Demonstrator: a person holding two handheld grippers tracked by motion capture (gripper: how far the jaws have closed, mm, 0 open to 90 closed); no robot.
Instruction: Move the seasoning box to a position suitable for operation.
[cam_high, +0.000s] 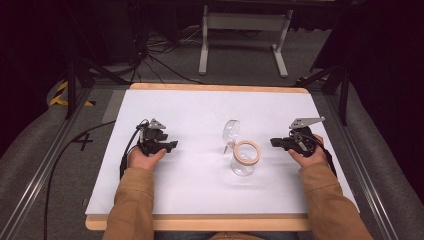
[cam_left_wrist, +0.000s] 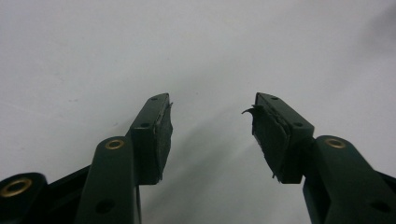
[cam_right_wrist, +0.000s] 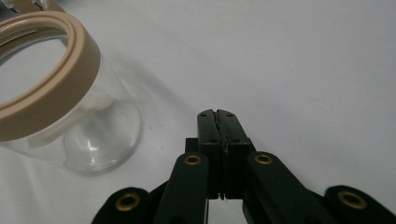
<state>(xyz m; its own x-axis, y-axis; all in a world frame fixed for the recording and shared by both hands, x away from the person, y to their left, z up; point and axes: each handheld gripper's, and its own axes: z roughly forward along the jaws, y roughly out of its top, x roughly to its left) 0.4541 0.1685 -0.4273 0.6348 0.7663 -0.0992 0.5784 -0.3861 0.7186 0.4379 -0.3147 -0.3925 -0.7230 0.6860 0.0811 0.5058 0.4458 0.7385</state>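
A clear glass jar (cam_high: 245, 162) with a tan ring round its mouth stands upright a little right of the table's middle. Its clear glass lid (cam_high: 230, 133) hangs open behind it, tilted back. The jar (cam_right_wrist: 56, 116) fills the upper left of the right gripper view. My right gripper (cam_high: 274, 142) rests on the table just right of the jar, jaws pressed together on nothing, tip (cam_right_wrist: 217, 114) pointing past the jar. My left gripper (cam_high: 173, 145) rests at the left, well apart from the jar, jaws spread wide over bare white surface (cam_left_wrist: 212, 116).
A white sheet (cam_high: 200, 115) covers the wooden table (cam_high: 200, 222). Beyond the far edge are a grey floor, cables and a white stand (cam_high: 245, 35). Metal rails run along both sides of the table.
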